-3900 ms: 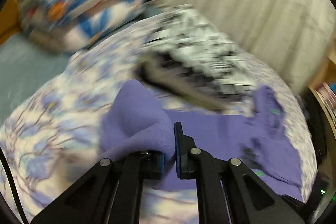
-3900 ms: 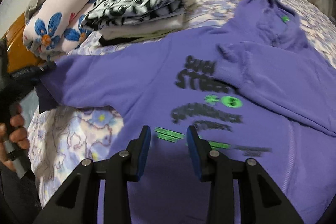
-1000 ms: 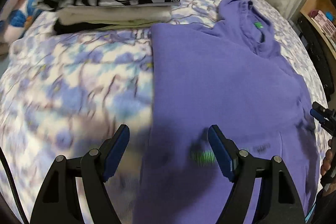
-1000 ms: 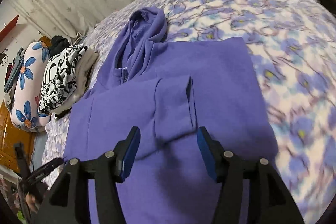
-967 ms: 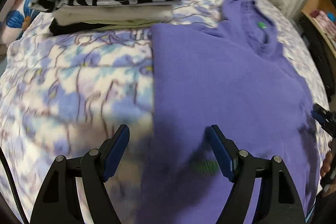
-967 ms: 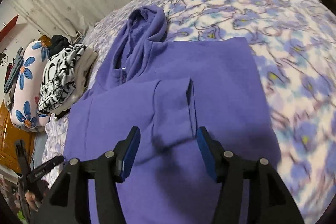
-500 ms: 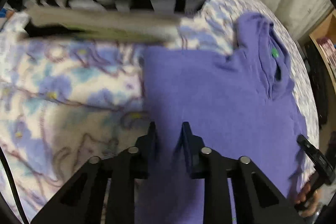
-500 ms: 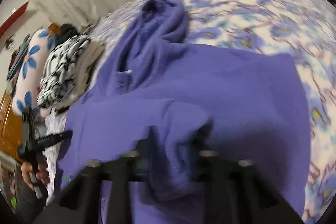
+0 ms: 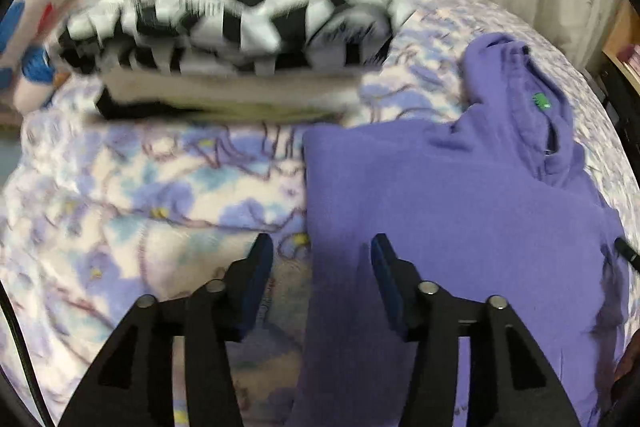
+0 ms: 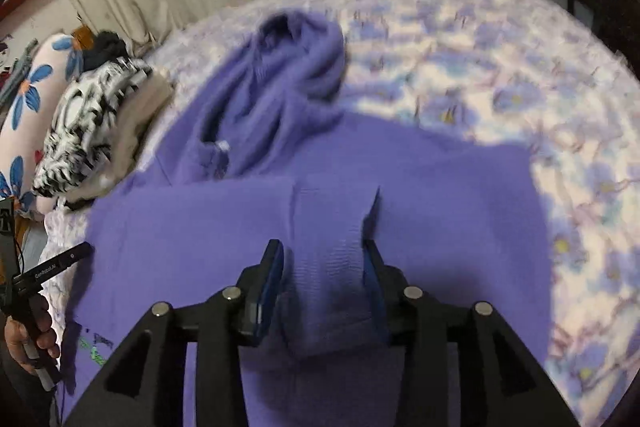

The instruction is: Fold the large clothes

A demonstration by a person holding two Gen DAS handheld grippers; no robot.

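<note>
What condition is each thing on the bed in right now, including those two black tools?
purple hoodie: lying flat on the bed, sides folded in, hood crumpled at the top.
sleeve cuff: lying on the hoodie between the right tool's fingers.
left tool: open, straddling the hoodie's side edge.
right tool: open, holding nothing.
stack of clothes: folded, piled beside the hoodie.

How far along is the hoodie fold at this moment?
Done: both sleeves are folded in, giving the purple hoodie straight sides on the bedspread, beside a stack of folded clothes. In hand: nothing gripped; the left tool is open over the hoodie's edge, and the right tool is open around the sleeve cuff. Left: folding the body and hood.
</note>
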